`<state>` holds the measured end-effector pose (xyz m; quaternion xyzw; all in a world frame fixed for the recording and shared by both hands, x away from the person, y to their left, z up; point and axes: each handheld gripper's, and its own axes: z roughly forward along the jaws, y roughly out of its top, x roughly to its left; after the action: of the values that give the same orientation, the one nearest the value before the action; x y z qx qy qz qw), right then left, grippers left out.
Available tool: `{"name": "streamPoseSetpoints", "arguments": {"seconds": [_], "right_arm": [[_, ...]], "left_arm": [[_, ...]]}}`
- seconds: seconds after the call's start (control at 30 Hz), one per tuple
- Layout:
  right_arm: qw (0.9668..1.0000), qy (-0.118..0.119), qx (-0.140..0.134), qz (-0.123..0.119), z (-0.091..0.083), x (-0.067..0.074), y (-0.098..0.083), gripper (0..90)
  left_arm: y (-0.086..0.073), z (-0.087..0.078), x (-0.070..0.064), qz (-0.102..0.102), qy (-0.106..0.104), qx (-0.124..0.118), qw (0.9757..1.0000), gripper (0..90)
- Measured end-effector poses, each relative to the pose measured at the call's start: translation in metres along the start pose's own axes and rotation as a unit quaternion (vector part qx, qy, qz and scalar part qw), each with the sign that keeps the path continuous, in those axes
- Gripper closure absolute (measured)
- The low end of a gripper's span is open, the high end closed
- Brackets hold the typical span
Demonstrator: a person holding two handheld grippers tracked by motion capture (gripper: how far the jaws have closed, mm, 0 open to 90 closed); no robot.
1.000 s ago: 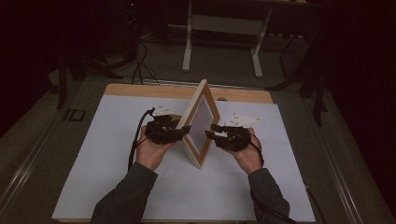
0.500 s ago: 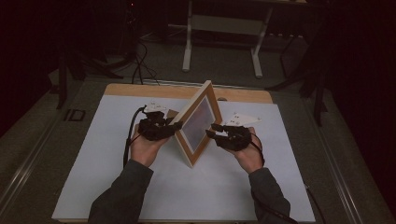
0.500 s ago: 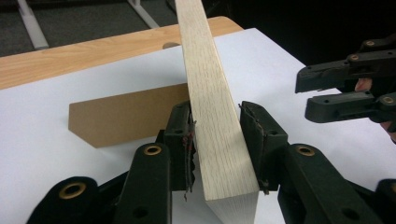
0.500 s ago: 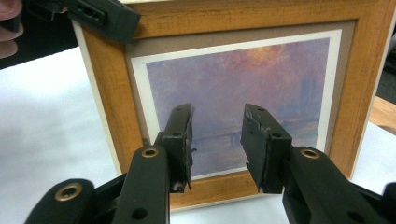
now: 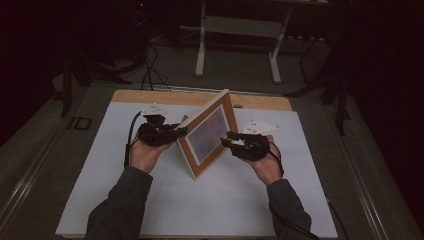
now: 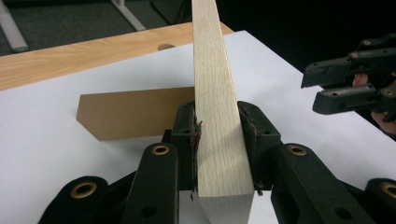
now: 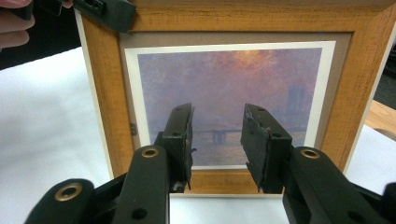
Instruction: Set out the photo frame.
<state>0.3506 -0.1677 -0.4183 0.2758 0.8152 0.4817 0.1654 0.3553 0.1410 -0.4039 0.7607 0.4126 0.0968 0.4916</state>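
Observation:
A wooden picture frame [image 5: 207, 135] with a purple sunset print stands upright on the white table cover, its brown back stand [image 6: 126, 114] folded out behind it. My left gripper [image 5: 181, 131] is at the frame's left edge. Its jaws have just been closing, and in the left gripper view both pads press the pale wood edge [image 6: 217, 116]. To the right of the frame, my right gripper [image 5: 226, 140] stands open, a little apart from it. In the right gripper view its jaws [image 7: 217, 121] face the print [image 7: 224, 70] with nothing between them.
The white sheet [image 5: 100, 190] covers most of the table, with a strip of bare wood [image 5: 150, 96] along the far edge. Beyond the table stand white desk legs [image 5: 202, 45] and cables on a dark floor.
The left gripper has shifted left and closed on the frame's edge. The frame has swung so that its front shows more toward the camera. The right gripper has stayed put.

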Motion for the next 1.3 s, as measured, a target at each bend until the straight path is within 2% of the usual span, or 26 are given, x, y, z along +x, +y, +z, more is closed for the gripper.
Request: {"name": "streamPoseSetpoints", "arguments": {"seconds": [0.13,0.33,0.5,0.57,0.77,0.8,0.83,1.2,1.23,1.27,1.3], "right_arm": [[1.0000,-0.001,-0.001,0.000,0.000,-0.001,0.001,62.8],[1.0000,-0.003,-0.002,0.002,-0.001,-0.002,0.001,62.7],[1.0000,-0.004,0.000,0.001,-0.001,-0.003,0.001,62.7],[1.0000,-0.005,0.000,0.001,0.000,-0.003,0.001,62.7],[1.0000,-0.006,0.001,0.000,0.000,-0.004,0.000,62.5],[1.0000,-0.006,0.001,0.000,0.000,-0.004,0.000,62.5],[1.0000,-0.008,0.001,0.002,-0.001,-0.005,0.000,62.4],[0.9998,-0.019,-0.001,0.009,-0.006,-0.012,-0.001,62.2],[0.9998,-0.020,0.000,0.009,-0.006,-0.013,-0.002,62.2],[0.9998,-0.020,0.000,0.009,-0.006,-0.013,-0.002,62.2],[0.9997,-0.021,0.001,0.011,-0.006,-0.014,-0.002,62.2]], "left_arm": [[0.001,-0.001,0.006,0.003,-0.011,0.003,0.9999,71.3],[0.003,-0.005,0.016,0.023,-0.035,0.011,0.9991,71.3],[0.002,-0.006,0.024,0.018,-0.059,0.010,0.9980,71.6],[0.002,-0.006,0.025,0.018,-0.062,0.009,0.9979,71.6],[0.004,-0.004,0.031,0.020,-0.095,0.011,0.9952,71.9],[0.004,-0.004,0.031,0.020,-0.095,0.011,0.9952,72.0],[0.003,-0.003,0.034,0.017,-0.108,0.010,0.9940,72.2],[0.004,-0.002,0.036,0.025,-0.132,0.012,0.9909,72.3],[0.005,-0.001,0.036,0.032,-0.140,0.015,0.9895,72.3],[0.005,-0.001,0.036,0.032,-0.140,0.015,0.9895,72.2],[0.007,-0.001,0.035,0.043,-0.151,0.023,0.9873,72.2]]}}
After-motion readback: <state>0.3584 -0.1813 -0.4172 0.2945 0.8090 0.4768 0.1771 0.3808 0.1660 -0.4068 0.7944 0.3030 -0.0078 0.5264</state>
